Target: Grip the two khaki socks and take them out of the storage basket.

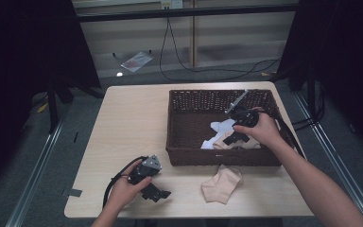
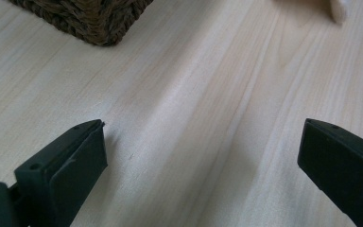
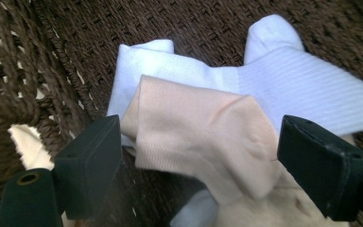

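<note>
A dark wicker basket (image 1: 217, 158) stands on the right half of the wooden table (image 1: 132, 123). Inside it lie white socks (image 1: 222, 126) and a peach sock (image 3: 203, 137), which rests on top of a white sock (image 3: 302, 90). My right gripper (image 1: 233, 138) reaches down into the basket. In the right gripper view, my right gripper (image 3: 201, 127) is open, one jaw on each side of the peach sock. Near the table's front left, my left gripper (image 1: 156, 193) rests low. Seen from its own camera, my left gripper (image 2: 203, 127) is open over bare wood.
Another peach sock (image 1: 222, 183) lies on the table in front of the basket, near the front edge. The basket's corner (image 2: 90, 19) shows in the left gripper view. A cream sock (image 3: 283, 208) lies under the peach one. Cables cross the floor behind the table.
</note>
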Available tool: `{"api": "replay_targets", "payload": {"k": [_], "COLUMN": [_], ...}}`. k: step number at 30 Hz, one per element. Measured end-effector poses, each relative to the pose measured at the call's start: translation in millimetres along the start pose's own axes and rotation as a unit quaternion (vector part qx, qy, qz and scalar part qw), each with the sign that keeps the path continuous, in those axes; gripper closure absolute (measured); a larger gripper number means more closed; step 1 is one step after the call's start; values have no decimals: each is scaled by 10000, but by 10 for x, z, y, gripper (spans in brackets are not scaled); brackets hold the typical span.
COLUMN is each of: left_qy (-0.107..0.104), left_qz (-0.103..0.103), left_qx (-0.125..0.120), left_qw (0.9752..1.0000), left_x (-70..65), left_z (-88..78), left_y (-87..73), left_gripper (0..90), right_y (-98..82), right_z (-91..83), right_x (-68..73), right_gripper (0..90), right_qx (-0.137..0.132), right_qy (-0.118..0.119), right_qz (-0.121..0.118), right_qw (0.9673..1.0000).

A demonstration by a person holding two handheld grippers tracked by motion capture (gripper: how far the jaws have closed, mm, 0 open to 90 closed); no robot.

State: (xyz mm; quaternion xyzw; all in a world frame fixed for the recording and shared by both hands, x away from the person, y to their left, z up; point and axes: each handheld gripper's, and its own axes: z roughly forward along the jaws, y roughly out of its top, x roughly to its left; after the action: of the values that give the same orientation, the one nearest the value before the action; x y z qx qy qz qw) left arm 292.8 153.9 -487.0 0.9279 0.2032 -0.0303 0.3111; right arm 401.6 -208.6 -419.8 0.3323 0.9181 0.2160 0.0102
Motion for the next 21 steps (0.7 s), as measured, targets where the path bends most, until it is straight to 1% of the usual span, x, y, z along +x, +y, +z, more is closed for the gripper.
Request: {"api": "replay_targets", "payload": {"k": [1,3,4,6,7,8,9,11,12,13,14,15,19,21], "left_qy": [-9,0,-3,-9,-5,-7,-2,-2,8,10,5,-8,3,1], "left_qz": [-5,7,-89,-93,0,-91,-62,-61,-56,28,22,-34,-40,-35], "left_qx": [-12,5,-60,-48,19,-49,-32,-28,-9,57,58,8,8,13], "left_qw": [10000,10000,9999,9999,10000,9999,10000,10000,10000,10000,10000,10000,10000,10000], "left_x": [0,4,-6,-5,8,-4,1,1,1,11,11,5,7,6], "left_z": [1,-1,8,8,0,9,6,5,3,-3,1,10,11,11], "left_y": [-1,-2,-5,-6,-4,-4,-4,-2,0,2,2,1,2,1], "left_gripper": [18,18,17,18,17,17,17,17,17,17,17,17,17,18], "right_y": [0,-3,-9,-24,-30,-41,-52,-64,-71,-74,-80,-83,-88,-92], "right_z": [22,48,67,94,113,130,151,180,193,209,222,239,273,297], "right_x": [-1,-11,-21,-35,-30,-42,-45,-51,-53,-45,-51,-49,-50,-48], "right_gripper": [147,142,142,142,142,142,142,148,154,169,185,190,223,258], "right_qx": [-41,-12,4,-23,-25,11,29,10,-5,-9,24,47,98,158], "right_qy": [11,-15,-15,23,29,1,-21,24,2,5,-16,-56,-51,-53], "right_qz": [86,89,102,130,200,130,146,194,184,235,169,134,121,95], "right_qw": [10000,10000,9999,9999,9998,9999,9999,9998,9998,9997,9999,9999,9999,9998]}}
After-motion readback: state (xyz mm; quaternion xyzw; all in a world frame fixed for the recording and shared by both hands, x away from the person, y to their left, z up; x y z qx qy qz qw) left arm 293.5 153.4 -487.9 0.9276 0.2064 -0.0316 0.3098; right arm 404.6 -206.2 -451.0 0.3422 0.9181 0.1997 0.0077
